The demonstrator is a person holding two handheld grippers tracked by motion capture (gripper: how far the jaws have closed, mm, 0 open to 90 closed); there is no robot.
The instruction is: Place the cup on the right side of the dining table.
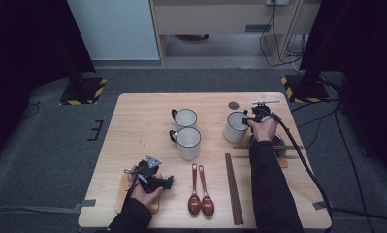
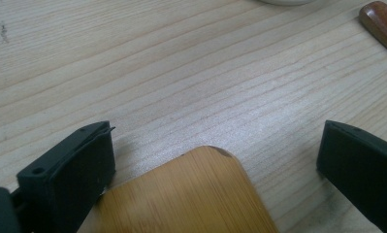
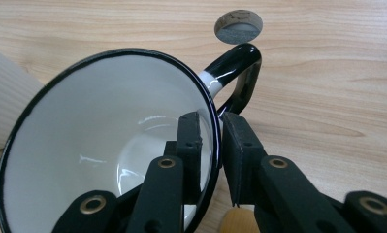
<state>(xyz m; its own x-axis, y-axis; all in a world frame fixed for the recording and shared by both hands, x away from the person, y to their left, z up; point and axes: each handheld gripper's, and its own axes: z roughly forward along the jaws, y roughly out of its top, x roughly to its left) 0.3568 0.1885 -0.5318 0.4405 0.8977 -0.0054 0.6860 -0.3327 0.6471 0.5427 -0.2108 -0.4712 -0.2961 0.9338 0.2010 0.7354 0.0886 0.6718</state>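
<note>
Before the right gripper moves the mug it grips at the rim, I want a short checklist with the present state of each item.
1. Right gripper jaws straddle the mug rim, one inside, one outside: ok.
2. Pads pressing firmly on the rim: cannot tell.
3. Mug handle free of the jaws: ok.
4. Mug empty: ok.
5. Left gripper open, over the wooden board, away from the mug: ok.
6. Other two mugs stand apart: ok.

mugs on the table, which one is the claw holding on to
The mug at the right, standing apart from the two side by side in the middle. The right claw straddles its rim beside the handle, one jaw inside and one outside.
</note>
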